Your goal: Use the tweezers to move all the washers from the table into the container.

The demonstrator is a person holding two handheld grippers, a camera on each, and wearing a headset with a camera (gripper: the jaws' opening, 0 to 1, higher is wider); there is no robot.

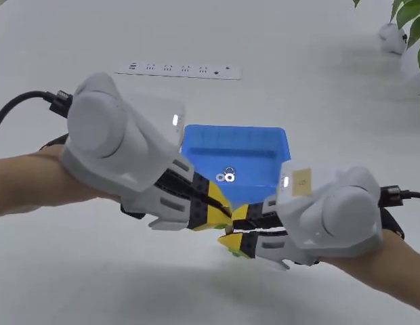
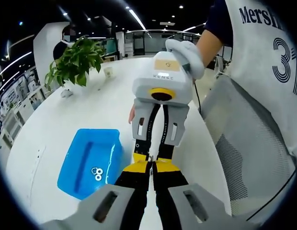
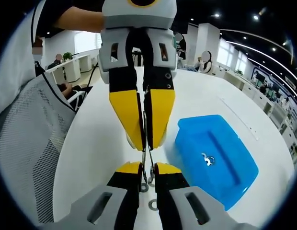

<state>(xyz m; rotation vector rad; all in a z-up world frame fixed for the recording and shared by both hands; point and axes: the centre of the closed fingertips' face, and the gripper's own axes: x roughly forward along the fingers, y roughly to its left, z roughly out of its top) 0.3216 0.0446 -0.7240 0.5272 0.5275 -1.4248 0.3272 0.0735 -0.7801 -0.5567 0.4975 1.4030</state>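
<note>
We read "Mersh" and "3" on the person's white shirt (image 2: 263,57). Beside the blue plastic container (image 3: 225,177), the left gripper (image 3: 146,143) and right gripper (image 2: 151,155) pinch thin metal tweezers (image 3: 147,120). Small steel washers (image 3: 206,159) lie inside it, with two loose washers (image 3: 153,205) just beside.

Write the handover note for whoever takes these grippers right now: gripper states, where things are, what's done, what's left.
The left gripper is shut on the tweezers, which point towards the right gripper.
The right gripper's jaws stand close around the tweezers' tip end; whether they press on them I cannot tell.
The blue container sits on the table beside both grippers.
Done: a few washers lie in the container.
Left: at least two washers lie on the table by the right gripper's jaws; they likely go next, picked with the tweezers.
</note>
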